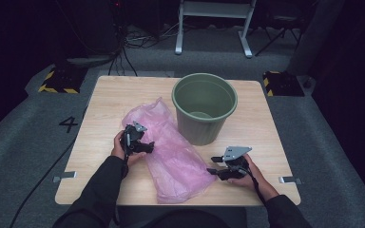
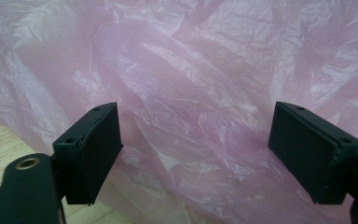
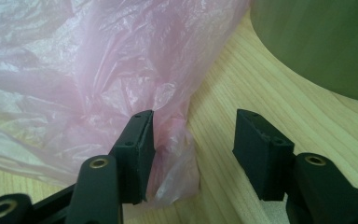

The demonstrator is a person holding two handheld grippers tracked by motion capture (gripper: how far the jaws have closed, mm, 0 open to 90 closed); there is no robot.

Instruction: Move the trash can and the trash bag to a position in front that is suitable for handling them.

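High view: bag (image 1: pixel 178 161) lies flat beside bin (image 1: pixel 204 107), nothing lined yet; left gripper (image 1: pixel 145 147) and right gripper (image 1: pixel 212 165) both gape, holding nothing.

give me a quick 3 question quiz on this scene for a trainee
1. True or false: the pink bag is already inside the green bin.
2. Which hand-held gripper has a bag edge between its open jaws? A) left B) right
3. Fill in: the bin stands ____ on the table, beyond the bag.

Key:
1. False; the bag lies flat on the table in front of the bin.
2. B; a fold of the bag sits between the right jaws, not yet pinched. The left jaws hang open over the bag.
3. Upright.
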